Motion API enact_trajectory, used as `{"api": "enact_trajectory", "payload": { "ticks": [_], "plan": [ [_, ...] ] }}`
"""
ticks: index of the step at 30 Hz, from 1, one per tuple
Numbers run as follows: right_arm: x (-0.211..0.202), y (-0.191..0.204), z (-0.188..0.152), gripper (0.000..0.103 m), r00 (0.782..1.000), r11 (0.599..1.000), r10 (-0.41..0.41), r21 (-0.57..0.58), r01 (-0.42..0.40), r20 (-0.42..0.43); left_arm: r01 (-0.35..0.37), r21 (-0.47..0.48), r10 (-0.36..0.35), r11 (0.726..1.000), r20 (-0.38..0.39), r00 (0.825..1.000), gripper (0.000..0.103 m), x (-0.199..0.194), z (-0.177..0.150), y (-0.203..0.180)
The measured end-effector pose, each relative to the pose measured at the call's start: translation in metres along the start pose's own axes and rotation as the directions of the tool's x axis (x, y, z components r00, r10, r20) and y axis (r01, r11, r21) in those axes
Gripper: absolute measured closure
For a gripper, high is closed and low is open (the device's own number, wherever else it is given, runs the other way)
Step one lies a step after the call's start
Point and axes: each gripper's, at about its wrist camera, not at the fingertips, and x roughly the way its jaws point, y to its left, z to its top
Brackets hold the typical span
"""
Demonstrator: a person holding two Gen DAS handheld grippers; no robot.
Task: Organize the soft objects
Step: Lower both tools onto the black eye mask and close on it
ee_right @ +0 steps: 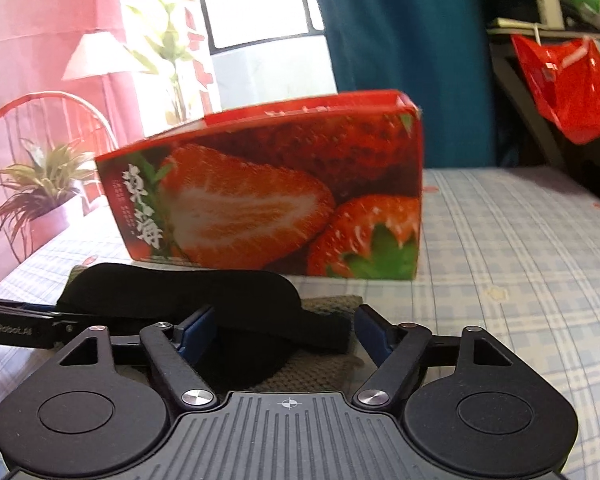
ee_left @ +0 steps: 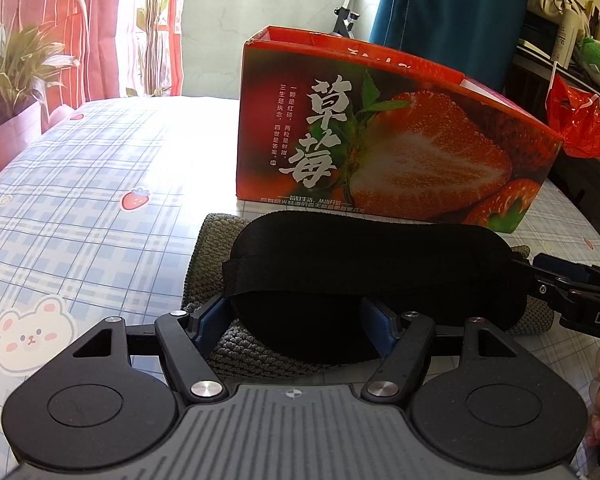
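Observation:
A black padded eye mask (ee_left: 372,276) with a strap lies on a grey knitted cloth (ee_left: 208,260) in front of a red strawberry box (ee_left: 380,136). My left gripper (ee_left: 296,320) is open, its blue pads on either side of the mask's near edge. My right gripper (ee_right: 284,332) is open around the mask's other end (ee_right: 188,296), over the grey cloth (ee_right: 324,368). The right gripper's tip (ee_left: 556,276) shows at the mask's right end in the left wrist view. The box (ee_right: 268,192) stands just behind.
The blue plaid tablecloth (ee_left: 80,216) with strawberry and bear prints covers the table. A potted plant (ee_left: 12,76) stands far left, a red plastic bag (ee_left: 580,120) hangs right, and a teal curtain (ee_left: 452,12) is behind the box.

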Motion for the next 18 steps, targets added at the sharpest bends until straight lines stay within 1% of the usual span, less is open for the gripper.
{"api": "enact_trajectory", "payload": {
  "ticks": [2,5,6,7,9,12,14,17,18],
  "plan": [
    [0.003,-0.002,0.0,0.025,1.0,1.0,0.001,0.012,0.0,-0.016,0.0,0.0,0.0,1.0,0.0,1.0,0.029,0.0,0.0,0.0],
    [0.008,-0.002,-0.001,0.027,0.997,0.999,0.051,0.017,-0.05,-0.059,-0.001,0.0,0.001,1.0,0.0,1.0,0.029,0.0,0.0,0.0],
    [0.008,-0.001,-0.001,0.028,0.997,0.998,0.055,0.009,-0.055,-0.055,-0.001,0.001,0.001,1.0,0.0,1.0,0.029,0.0,0.0,0.0],
    [0.007,0.0,-0.002,0.033,0.997,0.998,0.06,0.0,-0.06,-0.051,-0.001,0.001,0.001,1.0,0.0,1.0,0.029,0.0,0.0,0.0],
    [0.006,0.004,-0.002,0.039,0.996,0.997,0.076,-0.019,-0.077,-0.045,0.0,-0.001,0.0,1.0,0.001,1.0,0.029,0.0,0.0,0.0],
    [0.002,0.011,-0.004,0.047,0.996,0.994,0.086,-0.063,-0.087,-0.028,0.001,-0.001,-0.001,1.0,0.0,1.0,0.029,0.001,0.0,0.0],
    [0.0,0.014,-0.004,0.049,0.996,0.993,0.089,-0.081,-0.09,-0.015,0.001,-0.001,-0.001,1.0,0.0,1.0,0.029,0.001,0.0,0.0],
    [-0.002,0.013,-0.003,0.057,0.995,0.992,0.1,-0.073,-0.1,-0.002,0.001,-0.001,-0.001,1.0,0.001,1.0,0.029,0.001,0.0,0.0],
    [-0.003,0.012,-0.003,0.064,0.995,0.993,0.101,-0.065,-0.1,0.005,0.0,0.0,0.0,1.0,0.001,1.0,0.029,0.001,0.0,-0.001]
  ]
}}
